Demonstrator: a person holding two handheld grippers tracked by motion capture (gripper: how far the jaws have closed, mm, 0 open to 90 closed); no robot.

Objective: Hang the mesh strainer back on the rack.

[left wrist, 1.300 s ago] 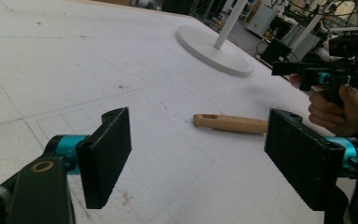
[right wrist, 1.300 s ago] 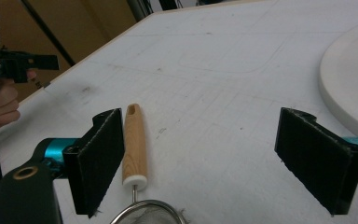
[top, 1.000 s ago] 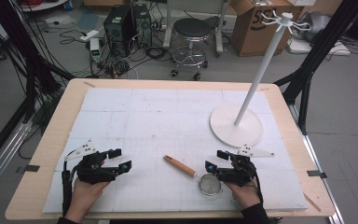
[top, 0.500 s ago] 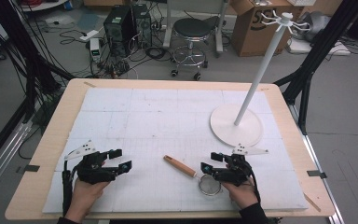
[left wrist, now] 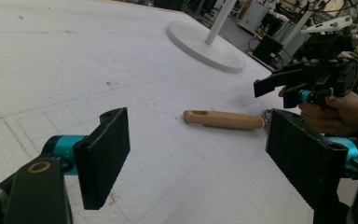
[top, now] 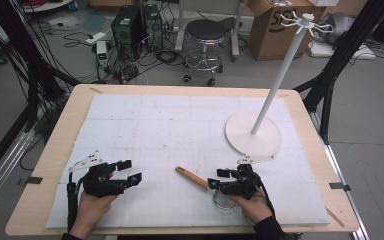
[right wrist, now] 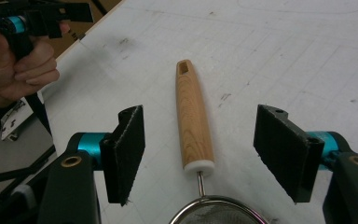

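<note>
1. Looking down from the high view, a small strainer [top: 207,185] lay near the front edge of the white mat [top: 180,125], its wooden handle [top: 192,177] pointing far-left and its metal ring under the right gripper [top: 216,178]. That gripper's jaws stood spread over the handle's near end. The left gripper [top: 130,171] rested well to the left, jaws also apart, holding nothing. A white stand [top: 254,132] with a tall pole stood at the far right of the mat.

2. From the left gripper view, both black pads [left wrist: 103,154] were wide open over bare mat; the handle [left wrist: 223,120] lay beyond them, with the right gripper [left wrist: 272,100] just past it.

3. From the right gripper view, the handle [right wrist: 194,121] sat centred between the open pads [right wrist: 129,151], touching neither, and the mesh bowl's rim [right wrist: 216,214] showed at the bottom edge.

4. The strainer was probably light and stiff; its smooth, tapering wood could slip, so mid-handle seemed the best hold, not the thin wire neck.

5. The scuffed, gridded mat covered a wooden table [top: 50,150]; a stool [top: 207,35], boxes and cables cluttered the floor beyond.
</note>
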